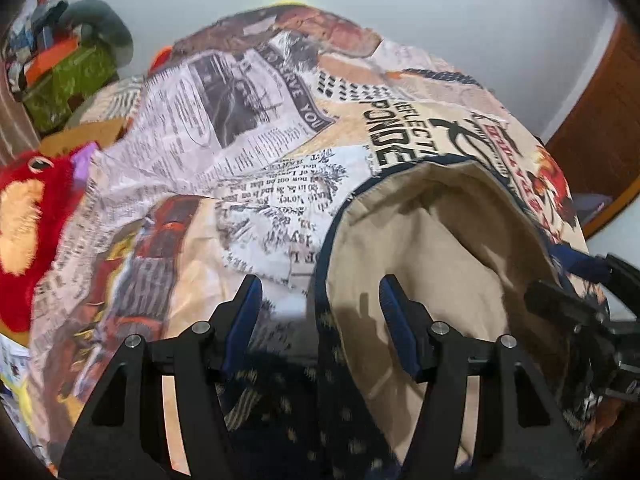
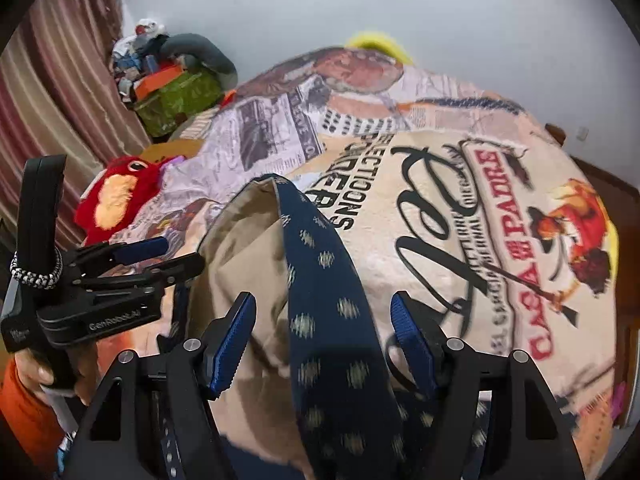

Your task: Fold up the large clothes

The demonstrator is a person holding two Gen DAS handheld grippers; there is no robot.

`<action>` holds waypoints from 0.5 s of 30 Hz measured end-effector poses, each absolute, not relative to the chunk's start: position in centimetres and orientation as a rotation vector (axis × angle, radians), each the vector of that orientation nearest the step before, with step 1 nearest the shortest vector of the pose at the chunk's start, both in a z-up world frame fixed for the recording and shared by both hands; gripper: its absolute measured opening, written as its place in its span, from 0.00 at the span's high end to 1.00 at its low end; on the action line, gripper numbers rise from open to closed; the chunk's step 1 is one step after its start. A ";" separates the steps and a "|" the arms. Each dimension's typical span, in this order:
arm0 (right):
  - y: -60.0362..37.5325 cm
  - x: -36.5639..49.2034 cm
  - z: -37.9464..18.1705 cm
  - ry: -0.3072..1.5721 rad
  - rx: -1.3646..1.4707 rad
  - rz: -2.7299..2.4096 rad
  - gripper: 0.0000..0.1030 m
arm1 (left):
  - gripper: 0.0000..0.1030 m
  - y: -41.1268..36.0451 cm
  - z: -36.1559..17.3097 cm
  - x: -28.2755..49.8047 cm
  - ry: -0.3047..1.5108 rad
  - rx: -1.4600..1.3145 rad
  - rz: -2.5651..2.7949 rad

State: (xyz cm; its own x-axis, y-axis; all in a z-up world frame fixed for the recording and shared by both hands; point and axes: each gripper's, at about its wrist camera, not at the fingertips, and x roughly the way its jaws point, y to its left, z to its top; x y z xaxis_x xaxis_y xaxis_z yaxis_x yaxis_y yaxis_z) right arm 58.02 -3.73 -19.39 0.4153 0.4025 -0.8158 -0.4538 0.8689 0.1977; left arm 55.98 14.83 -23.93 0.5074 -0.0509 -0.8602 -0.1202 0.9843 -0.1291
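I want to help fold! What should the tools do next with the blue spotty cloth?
Probably shut the right tool on the navy spotted garment. Its fold stands between the open fingers, ungripped, and the left tool is open too.

We are in a bedroom at home. A big bedspread with newspaper pictures covers a bed, and a red fluffy toy lies on it at about 9 o'clock. At about 11 o'clock a striped curtain hangs by a plain white wall, with a heap of things on a green box beside it.
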 end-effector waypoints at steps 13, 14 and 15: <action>-3.9 58.6 -20.1 0.969 0.019 0.562 0.85 | 0.94 14.2 -22.8 54.9 0.998 -0.198 -0.024; -4.1 58.2 -19.8 0.958 0.020 0.566 0.86 | 0.94 13.9 -22.0 54.2 0.981 -0.184 -0.038; -4.4 57.7 -19.3 0.947 0.017 0.572 0.87 | 0.94 13.7 -21.3 53.7 0.968 -0.174 -0.050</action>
State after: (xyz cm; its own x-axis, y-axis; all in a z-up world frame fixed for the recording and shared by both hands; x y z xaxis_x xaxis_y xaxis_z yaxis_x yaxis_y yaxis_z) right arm 57.70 -4.38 -19.30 0.4484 0.4697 -0.7605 -0.4547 0.8524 0.2583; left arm 53.68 13.71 -21.33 0.5674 -0.1196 -0.8147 -0.0353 0.9850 -0.1691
